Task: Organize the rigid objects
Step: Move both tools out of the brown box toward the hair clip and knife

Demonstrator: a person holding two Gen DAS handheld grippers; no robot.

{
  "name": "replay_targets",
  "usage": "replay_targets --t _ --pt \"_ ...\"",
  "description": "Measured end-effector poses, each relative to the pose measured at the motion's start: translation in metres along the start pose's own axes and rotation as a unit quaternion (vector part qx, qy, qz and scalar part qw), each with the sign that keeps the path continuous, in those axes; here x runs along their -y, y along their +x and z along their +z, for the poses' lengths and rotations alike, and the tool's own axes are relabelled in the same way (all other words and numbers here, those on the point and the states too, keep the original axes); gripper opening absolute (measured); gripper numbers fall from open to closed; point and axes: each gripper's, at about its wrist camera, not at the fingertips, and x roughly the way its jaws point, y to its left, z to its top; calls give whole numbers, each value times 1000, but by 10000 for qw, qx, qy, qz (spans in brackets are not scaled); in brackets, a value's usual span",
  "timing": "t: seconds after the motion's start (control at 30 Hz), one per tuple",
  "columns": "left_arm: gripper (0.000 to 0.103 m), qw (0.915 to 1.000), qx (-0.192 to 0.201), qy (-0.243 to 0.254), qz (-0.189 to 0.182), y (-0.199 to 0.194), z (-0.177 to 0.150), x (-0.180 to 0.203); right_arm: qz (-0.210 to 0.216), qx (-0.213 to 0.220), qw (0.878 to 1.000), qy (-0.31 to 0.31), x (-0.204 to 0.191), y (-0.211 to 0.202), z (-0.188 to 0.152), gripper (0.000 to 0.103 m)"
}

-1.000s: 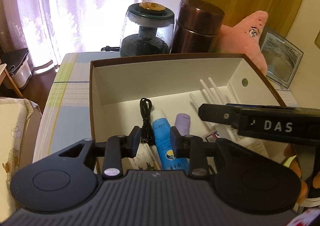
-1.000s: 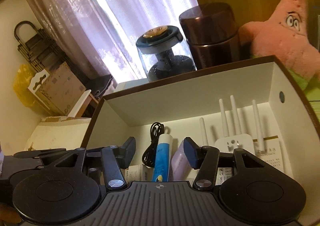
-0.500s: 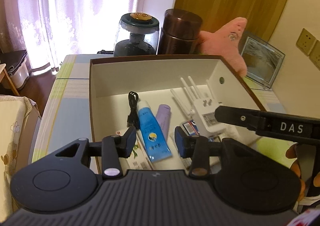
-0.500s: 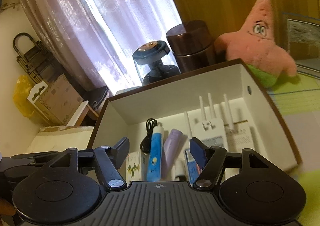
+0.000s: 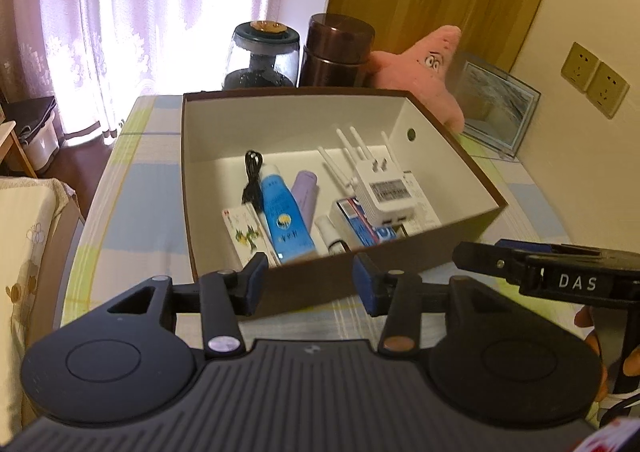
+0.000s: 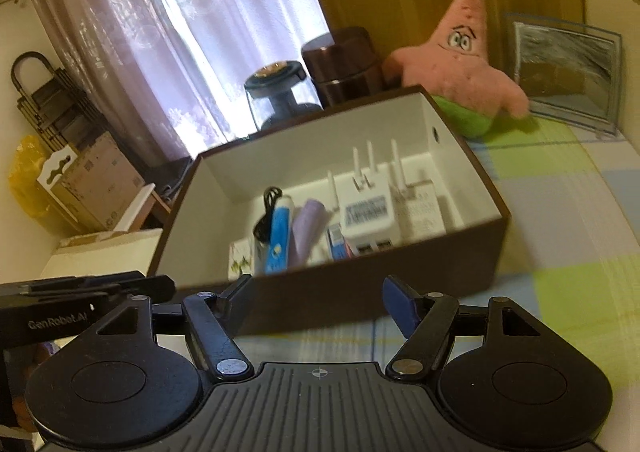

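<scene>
A brown box [image 5: 460, 172] with a white inside stands on the table. In it lie a black cable [image 5: 252, 176], a blue tube [image 5: 284, 216], a purple tube [image 5: 305, 192], a white router [image 5: 380, 188] with thin antennas, a toothpaste carton [image 5: 364, 226], a small white bottle [image 5: 332, 238] and a flower-print packet [image 5: 246, 232]. My left gripper [image 5: 310, 284] hovers just before the box's near wall, jaws opening, nothing between them. My right gripper [image 6: 320, 300] hangs beside it in front of the same box [image 6: 472, 180], jaws also opening and empty.
Behind the box stand a glass jar [image 5: 262, 56], a brown canister [image 5: 338, 48], a pink star plush [image 5: 424, 68] and a picture frame [image 5: 496, 104]. A checked cloth [image 5: 132, 196] covers the table. Cardboard boxes [image 6: 96, 180] sit on the floor at the left.
Both grippers have drawn back out of the box and risen a little, so the whole box now shows. Both pairs of jaws stand wider apart than before.
</scene>
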Motion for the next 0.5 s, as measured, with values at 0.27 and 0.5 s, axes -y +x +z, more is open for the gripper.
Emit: replay_targets --t 0.27,0.5 --pt "43 9997 -247 4 -40 -7 -35 12 -246 -215 9995 35 11 -19 -38 68" --pt "43 9986 -521 81 -62 -9 -65 21 -379 -483 9981 106 17 -28 -70 68"
